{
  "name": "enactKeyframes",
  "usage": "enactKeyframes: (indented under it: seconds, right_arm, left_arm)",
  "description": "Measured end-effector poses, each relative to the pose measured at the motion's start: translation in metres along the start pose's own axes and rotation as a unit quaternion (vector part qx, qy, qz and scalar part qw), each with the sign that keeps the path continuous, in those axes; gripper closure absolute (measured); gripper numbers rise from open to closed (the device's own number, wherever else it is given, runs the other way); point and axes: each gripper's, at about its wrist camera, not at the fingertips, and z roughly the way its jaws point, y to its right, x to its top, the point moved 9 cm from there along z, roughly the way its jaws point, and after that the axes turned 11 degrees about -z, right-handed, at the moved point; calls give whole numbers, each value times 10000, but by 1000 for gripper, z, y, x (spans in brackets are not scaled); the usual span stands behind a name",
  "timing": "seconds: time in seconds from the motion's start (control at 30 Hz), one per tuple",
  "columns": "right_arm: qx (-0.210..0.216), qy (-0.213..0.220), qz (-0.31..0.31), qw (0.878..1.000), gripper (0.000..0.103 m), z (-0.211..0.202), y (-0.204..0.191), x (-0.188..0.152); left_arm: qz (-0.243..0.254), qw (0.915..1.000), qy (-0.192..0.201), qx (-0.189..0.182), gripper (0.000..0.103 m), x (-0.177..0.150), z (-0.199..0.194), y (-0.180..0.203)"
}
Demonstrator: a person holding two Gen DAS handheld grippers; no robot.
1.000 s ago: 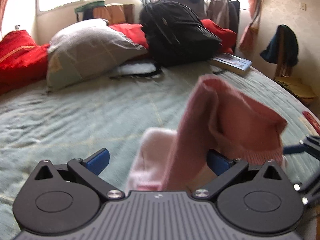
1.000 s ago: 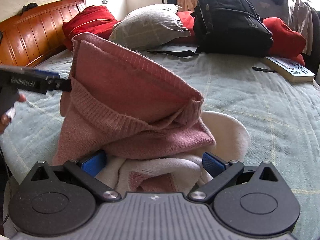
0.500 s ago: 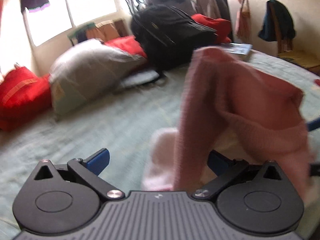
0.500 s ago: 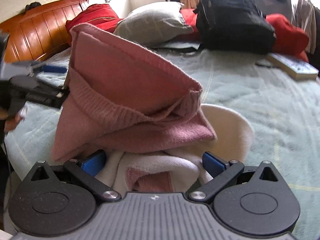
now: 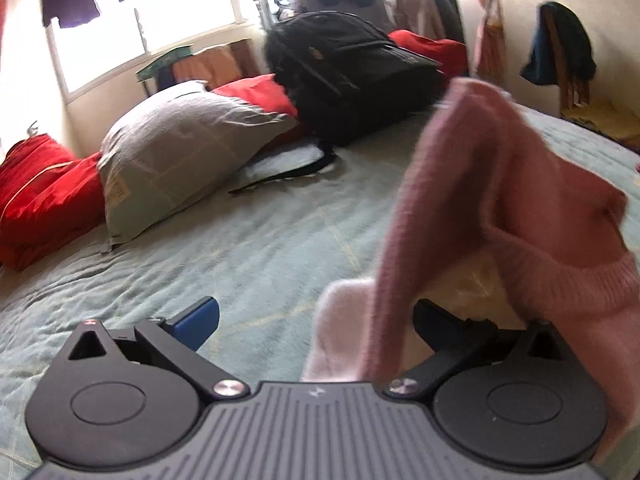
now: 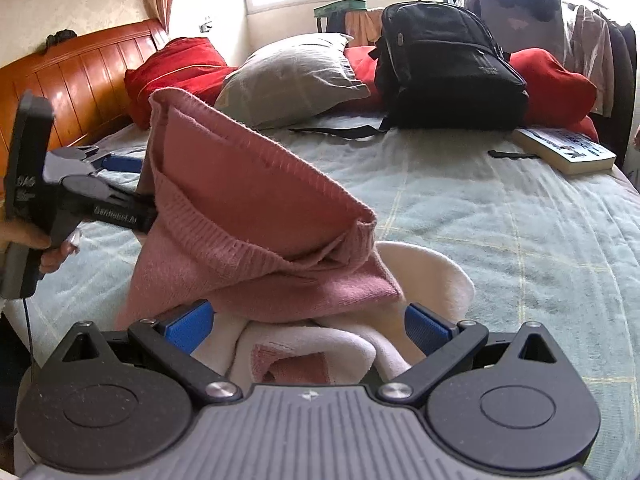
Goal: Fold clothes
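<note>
A pink knit sweater (image 6: 240, 208) stands up in a tented fold on the bed, over a cream garment (image 6: 432, 276). My right gripper (image 6: 306, 326) is open, its blue pads on either side of the sweater's lower edge and the cream cloth. My left gripper (image 6: 136, 188), held by a hand, reaches the sweater's left edge. In the left wrist view the left gripper (image 5: 316, 320) is open; the sweater (image 5: 500, 208) drapes over its right finger and hides the pad. The cream garment (image 5: 340, 320) lies between the fingers.
The pale green bedspread (image 6: 500, 220) stretches ahead. At the head lie a grey pillow (image 6: 292, 76), red cushions (image 6: 176, 68) and a black backpack (image 6: 448, 68). A book (image 6: 564, 150) rests at the right edge. A wooden headboard (image 6: 80, 76) stands at the left.
The left gripper has tilted upward and shifted, so the sweater now sits further right in its view. The sweater's left edge has lifted slightly. The right gripper has barely moved.
</note>
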Motion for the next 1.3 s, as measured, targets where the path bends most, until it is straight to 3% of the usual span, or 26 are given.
enactKeyframes:
  seconds: [0.33,0.43,0.6,0.83,1.0,1.1,1.2,1.3]
  right_arm:
    - [-305,-10,-31,9995,0,2,18,9]
    - [-343,-29,34,9994,0,5,23,10]
    - [-293,-5,55,9996,0,4,25,13]
    - [-163,-29,-59,9998,0,5,15,14]
    - [-133,-100,-145,9998,0,7,7,14]
    - [-216,-156,-220,9994,0,4,7,13]
    - [-330,-219,-295,9988,0,2,10,12]
    - [-316,-308,-198,9988,0,6,15,7]
  left_arm:
    - [-291,9966,130,756,0,22,33,-49]
    - [-416,9977,-37,536,0,22,43,-54]
    - [-366,9990,-42,253,1,11,28,-52]
    - [-41,9983,-117,-567,1,-9,-6,-30]
    - [264,9973,-485,-475,0,-24,32,-18]
    - [56,9995,-289,-136,0,-15,48,-31]
    - [-310,9992,-243,-64,0,-2,56,-45]
    - [-296,9992,-263,-105,0,6,61,-47]
